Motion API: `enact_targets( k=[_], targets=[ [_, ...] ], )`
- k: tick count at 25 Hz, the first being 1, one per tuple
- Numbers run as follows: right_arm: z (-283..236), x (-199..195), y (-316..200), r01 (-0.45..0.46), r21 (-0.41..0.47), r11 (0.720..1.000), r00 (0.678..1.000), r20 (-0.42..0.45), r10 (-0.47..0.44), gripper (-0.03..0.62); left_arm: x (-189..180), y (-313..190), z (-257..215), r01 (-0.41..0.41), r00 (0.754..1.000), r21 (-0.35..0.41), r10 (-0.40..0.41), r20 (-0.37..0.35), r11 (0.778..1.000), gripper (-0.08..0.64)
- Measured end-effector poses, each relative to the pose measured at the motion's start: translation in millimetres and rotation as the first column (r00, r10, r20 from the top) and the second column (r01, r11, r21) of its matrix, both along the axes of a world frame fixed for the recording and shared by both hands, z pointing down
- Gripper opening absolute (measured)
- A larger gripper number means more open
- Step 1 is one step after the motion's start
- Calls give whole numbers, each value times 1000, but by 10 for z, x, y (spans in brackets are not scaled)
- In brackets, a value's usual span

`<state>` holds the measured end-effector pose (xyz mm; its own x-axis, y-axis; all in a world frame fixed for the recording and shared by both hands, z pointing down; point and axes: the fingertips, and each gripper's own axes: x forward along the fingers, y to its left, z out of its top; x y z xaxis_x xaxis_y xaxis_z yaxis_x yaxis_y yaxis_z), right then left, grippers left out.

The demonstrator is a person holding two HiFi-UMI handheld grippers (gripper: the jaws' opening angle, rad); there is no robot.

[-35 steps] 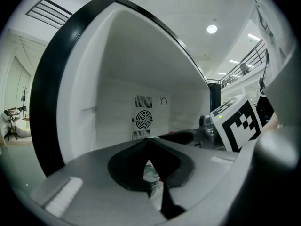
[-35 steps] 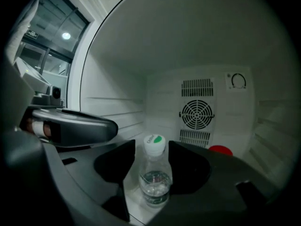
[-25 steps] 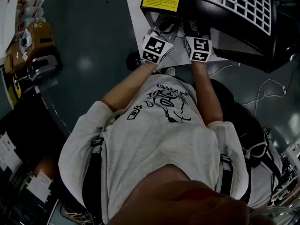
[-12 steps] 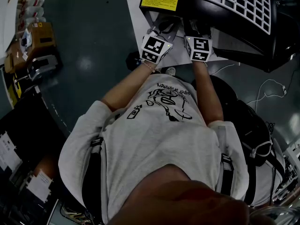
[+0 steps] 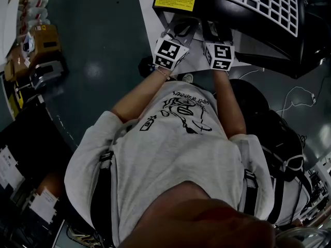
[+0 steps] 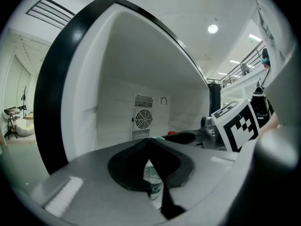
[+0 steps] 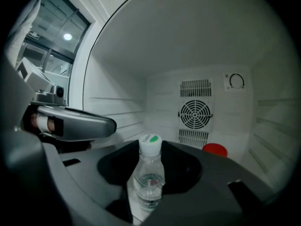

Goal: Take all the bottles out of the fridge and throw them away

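Here both arms (image 5: 135,96) reach forward into the fridge (image 7: 207,55). The right gripper (image 7: 149,166), its jaws just closing, clasps the upright bottle (image 7: 149,180) between them. The left gripper (image 6: 149,142) is pinched together.

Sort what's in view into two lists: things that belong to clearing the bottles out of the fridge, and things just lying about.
Belongs to the job:
- fridge
- clear bottle with a white cap, standing inside
- red cap at the back, probably another bottle

Just lying about:
- cardboard boxes on the floor
- white cable on the floor
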<state>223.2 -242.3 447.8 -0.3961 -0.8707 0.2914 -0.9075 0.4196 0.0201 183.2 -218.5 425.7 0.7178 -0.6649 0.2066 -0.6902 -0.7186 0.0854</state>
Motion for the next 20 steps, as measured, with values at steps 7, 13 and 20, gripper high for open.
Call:
enact_targets(
  k=[7,13,20],
  targets=[
    [-111,15,82,7,19,1000,1000,1,-8,147,-14,30,11,-3,1000,-5,3,-3,1000,9],
    [-226,17,164,19,28,999,1000,3,-19,147,-29,57,3,-5,1000,-7,5,-6,1000,9],
    [-361,37,276,23,40,999,1000,0,-23,147,-34,116,-33,-16,1000,-12,16,-12,1000,9]
  ],
)
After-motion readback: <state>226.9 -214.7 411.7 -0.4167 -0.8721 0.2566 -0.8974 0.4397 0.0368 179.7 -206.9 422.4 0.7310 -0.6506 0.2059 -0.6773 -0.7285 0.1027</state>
